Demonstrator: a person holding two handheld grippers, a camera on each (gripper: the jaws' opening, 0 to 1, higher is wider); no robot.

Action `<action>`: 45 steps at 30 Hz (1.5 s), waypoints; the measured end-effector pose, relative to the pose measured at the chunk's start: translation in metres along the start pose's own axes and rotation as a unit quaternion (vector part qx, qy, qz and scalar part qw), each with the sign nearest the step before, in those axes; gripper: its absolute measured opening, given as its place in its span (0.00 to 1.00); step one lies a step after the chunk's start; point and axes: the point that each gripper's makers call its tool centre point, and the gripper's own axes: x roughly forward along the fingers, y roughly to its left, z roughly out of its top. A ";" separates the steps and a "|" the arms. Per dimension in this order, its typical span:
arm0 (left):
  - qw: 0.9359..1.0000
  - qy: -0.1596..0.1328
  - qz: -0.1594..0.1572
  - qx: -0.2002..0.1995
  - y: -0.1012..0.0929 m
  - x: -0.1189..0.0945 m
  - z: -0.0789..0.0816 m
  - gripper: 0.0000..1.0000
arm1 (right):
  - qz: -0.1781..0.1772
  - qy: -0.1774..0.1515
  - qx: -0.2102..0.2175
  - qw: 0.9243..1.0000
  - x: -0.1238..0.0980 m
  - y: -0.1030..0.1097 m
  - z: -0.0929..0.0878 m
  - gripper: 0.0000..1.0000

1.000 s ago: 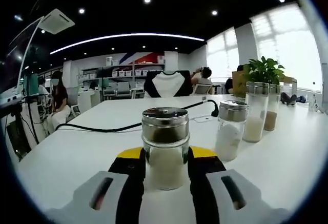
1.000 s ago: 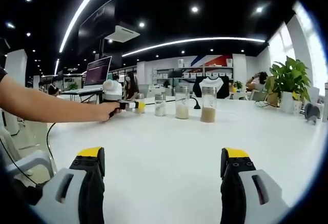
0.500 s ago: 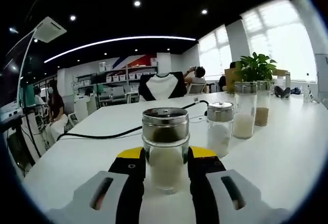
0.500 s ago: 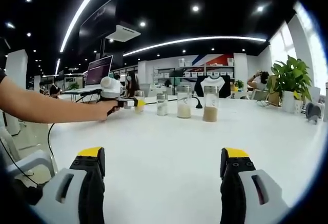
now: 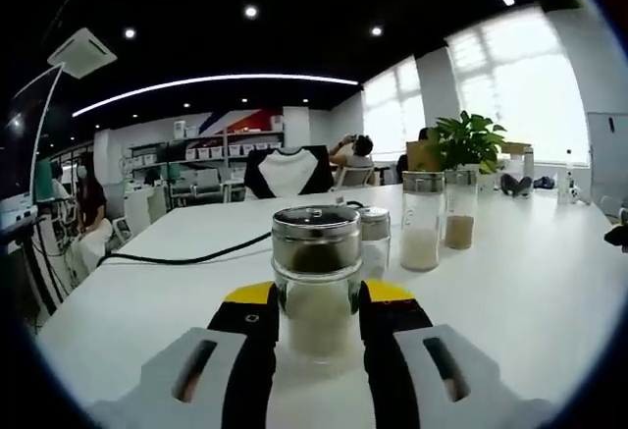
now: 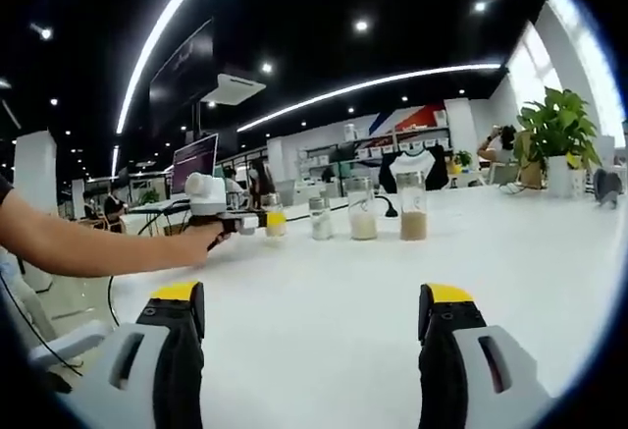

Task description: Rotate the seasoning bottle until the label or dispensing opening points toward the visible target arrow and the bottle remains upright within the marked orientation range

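Bottles [image 5: 420, 221] behind my left tongs [image 5: 319, 316] slid leftward over the last second, so I was swivelling the seasoning bottle [image 5: 316, 277] clamped upright between them; my right tongs [image 6: 312, 323] hung wide open, holding nothing; no arrow visible.

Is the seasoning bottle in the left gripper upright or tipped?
Upright: the seasoning bottle stands straight on the table between the left gripper's fingers, metal cap level on top.

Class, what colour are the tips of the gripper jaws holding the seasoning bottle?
Yellow, on black jaws; clearest in the left gripper view beside the seasoning bottle.
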 end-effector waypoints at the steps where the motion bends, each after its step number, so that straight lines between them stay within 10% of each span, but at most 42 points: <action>1: 1.000 -0.002 -0.003 0.001 -0.003 -0.002 0.001 0.33 | 0.001 -0.003 0.002 1.000 0.000 0.000 0.001 0.91; 26: 0.992 -0.027 -0.099 -0.068 -0.090 -0.068 0.011 0.34 | 0.043 -0.035 -0.019 0.998 -0.004 0.019 0.014 0.74; 45: 0.988 -0.022 -0.156 0.004 -0.142 -0.105 0.015 0.34 | 0.051 -0.045 -0.042 0.997 -0.005 0.028 0.019 0.67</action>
